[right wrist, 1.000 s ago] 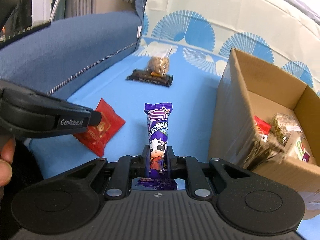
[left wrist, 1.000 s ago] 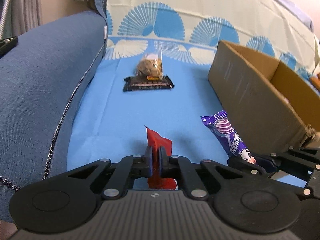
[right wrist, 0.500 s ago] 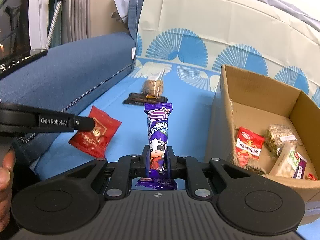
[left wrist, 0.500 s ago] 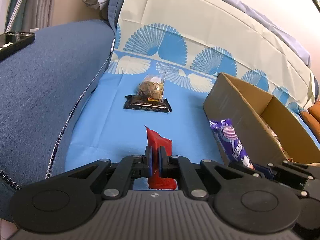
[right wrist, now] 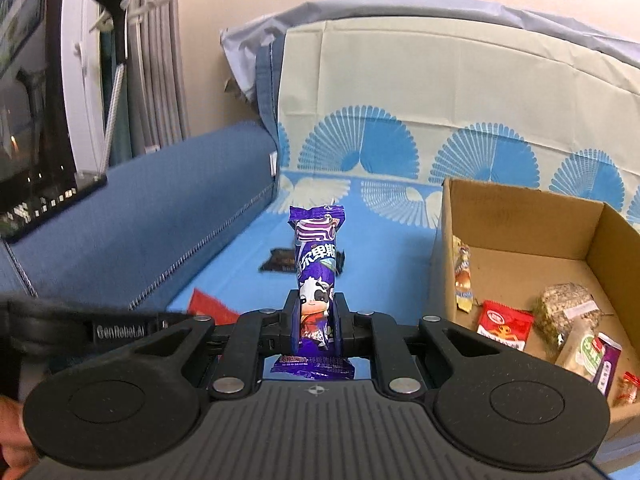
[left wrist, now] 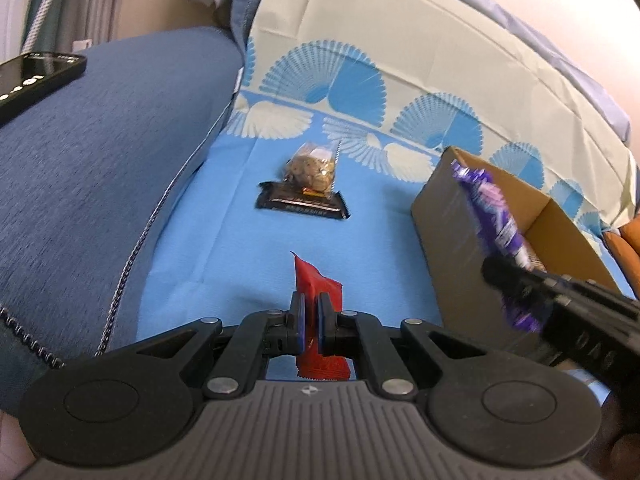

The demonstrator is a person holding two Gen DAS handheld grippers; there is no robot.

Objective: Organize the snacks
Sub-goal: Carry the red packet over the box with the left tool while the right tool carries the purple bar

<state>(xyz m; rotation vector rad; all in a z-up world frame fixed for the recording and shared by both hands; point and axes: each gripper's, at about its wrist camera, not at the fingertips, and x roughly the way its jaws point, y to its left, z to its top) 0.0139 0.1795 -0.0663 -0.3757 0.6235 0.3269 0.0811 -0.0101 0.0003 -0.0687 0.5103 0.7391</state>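
My left gripper [left wrist: 311,309] is shut on a red snack packet [left wrist: 318,286], held edge-up above the blue sheet. My right gripper [right wrist: 316,312] is shut on a purple cow-print snack bar [right wrist: 317,264], which stands upright between the pads. In the left wrist view that purple bar [left wrist: 494,216] hangs in front of the near wall of the open cardboard box [left wrist: 448,240]. The box [right wrist: 524,224] holds several snacks, among them a red packet [right wrist: 505,324]. A black bar [left wrist: 302,205] and a clear bag of brown snacks [left wrist: 312,168] lie on the sheet further back.
A blue sofa arm [left wrist: 100,160] runs along the left with a dark phone [left wrist: 36,76] on top. A cream cover with blue fan shapes [right wrist: 440,92] drapes the backrest. Curtains and a white frame [right wrist: 88,80] stand at far left.
Both grippers have risen with their snacks. The purple bar has lifted from the sheet up to the level of the box rim; the red packet hangs higher over the sheet.
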